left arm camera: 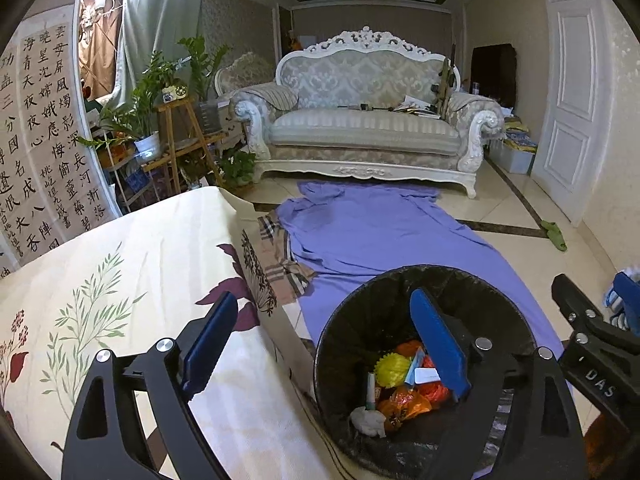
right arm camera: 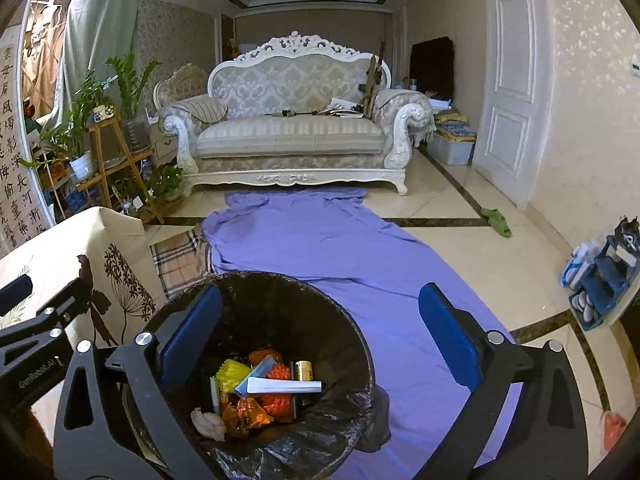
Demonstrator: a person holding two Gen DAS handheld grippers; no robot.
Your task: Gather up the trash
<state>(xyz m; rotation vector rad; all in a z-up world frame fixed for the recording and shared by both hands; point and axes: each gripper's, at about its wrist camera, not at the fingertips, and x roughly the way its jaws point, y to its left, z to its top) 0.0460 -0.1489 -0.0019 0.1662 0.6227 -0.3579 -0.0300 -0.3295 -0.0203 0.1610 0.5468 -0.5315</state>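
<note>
While the left gripper (left arm camera: 324,344) hung spread wide and empty, its right finger (left arm camera: 438,346) sat over the trash bin (left arm camera: 348,320) and its left finger over the floral cloth (left arm camera: 120,280) beside the bin. Inside the bin lay a yellow spiky ball (left arm camera: 394,368), orange wrappers (left arm camera: 404,402) and a crumpled tissue (left arm camera: 368,420).

From the right wrist, the right gripper (right arm camera: 320,336) was also released, nothing between its jaws; its left finger (right arm camera: 190,332) hung over the bin (right arm camera: 352,344), right finger over the purple sheet (right arm camera: 340,240) behind the bin. A white box (right arm camera: 284,386) lay on top of the trash.
</note>
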